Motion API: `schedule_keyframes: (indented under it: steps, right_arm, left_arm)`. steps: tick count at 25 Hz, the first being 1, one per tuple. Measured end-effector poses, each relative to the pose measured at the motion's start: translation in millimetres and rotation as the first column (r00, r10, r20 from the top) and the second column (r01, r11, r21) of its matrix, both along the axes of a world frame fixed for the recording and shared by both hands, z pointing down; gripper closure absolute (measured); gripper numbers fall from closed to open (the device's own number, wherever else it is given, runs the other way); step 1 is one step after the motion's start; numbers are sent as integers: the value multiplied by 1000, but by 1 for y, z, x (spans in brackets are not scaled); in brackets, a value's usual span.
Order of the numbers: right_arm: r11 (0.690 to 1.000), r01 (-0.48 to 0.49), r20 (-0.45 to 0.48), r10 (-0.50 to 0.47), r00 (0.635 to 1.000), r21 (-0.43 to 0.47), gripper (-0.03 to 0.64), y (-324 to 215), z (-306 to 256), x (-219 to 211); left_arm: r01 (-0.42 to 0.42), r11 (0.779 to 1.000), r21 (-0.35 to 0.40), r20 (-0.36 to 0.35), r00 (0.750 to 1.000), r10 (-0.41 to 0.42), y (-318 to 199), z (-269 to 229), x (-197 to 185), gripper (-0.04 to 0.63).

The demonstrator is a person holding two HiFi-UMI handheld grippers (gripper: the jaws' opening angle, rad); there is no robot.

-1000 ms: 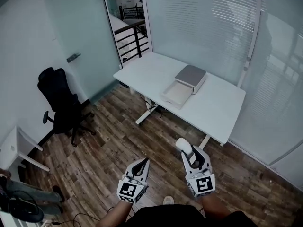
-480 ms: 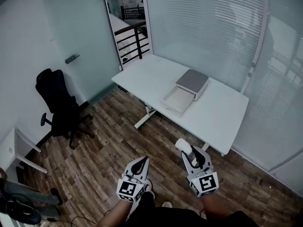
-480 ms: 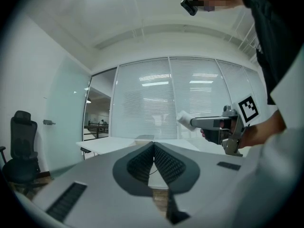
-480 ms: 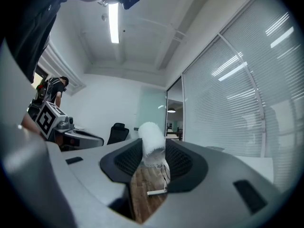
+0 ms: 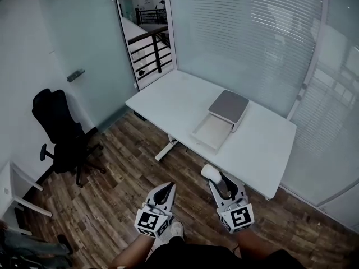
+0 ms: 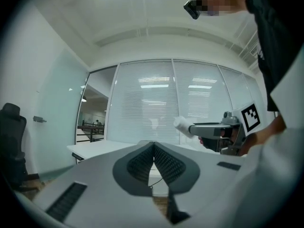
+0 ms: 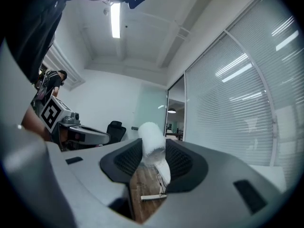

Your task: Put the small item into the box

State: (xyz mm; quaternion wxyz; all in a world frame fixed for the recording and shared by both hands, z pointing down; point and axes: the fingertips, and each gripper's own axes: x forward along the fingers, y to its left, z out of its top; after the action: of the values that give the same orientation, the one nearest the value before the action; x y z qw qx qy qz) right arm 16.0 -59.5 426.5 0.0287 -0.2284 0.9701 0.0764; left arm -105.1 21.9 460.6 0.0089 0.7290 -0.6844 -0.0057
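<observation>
The wooden floor (image 5: 112,178) fills the lower half of the head view, and the person stands on it. A glass wall (image 5: 252,38) with closed blinds runs from 12 to 3 o'clock. The white table (image 5: 174,97) stands in front of this wall, at about 12 o'clock from the person, with its long side going from 11 toward 2 o'clock. A black office chair (image 5: 56,125) stands on the floor at 10 o'clock, well apart from the table.

On the table, at about 1 o'clock, lies the box (image 5: 229,105) with a flat grey top. A pale tray (image 5: 210,132) lies open at its 7 o'clock side, touching it, near the table edge.

Both grippers are low in the view, near the person and over the floor. The left gripper (image 5: 168,187) is at 6 o'clock; its jaws are pressed together with nothing between them, as the left gripper view (image 6: 154,146) shows. The right gripper (image 5: 217,178) is just beside it at its 3 o'clock side. Its jaws stand partly apart and clamp the small item (image 7: 153,146), a white soft roll that sticks out past the tips. In the head view the small item (image 5: 209,172) is close to the near table edge, well apart from the box.
</observation>
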Motion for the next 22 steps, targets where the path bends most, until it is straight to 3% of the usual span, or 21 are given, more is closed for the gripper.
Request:
schedule_keyframes:
  steps: [15, 22]
  right_arm:
    - [994, -104, -33, 103, 994, -21, 457, -76, 12, -106]
    - [987, -152, -62, 149, 987, -46, 457, -103, 27, -125]
  left_arm:
    - [-117, 991, -59, 33, 992, 120, -79, 17, -98, 583]
    - [-132, 990, -51, 15, 991, 133, -103, 23, -128, 583]
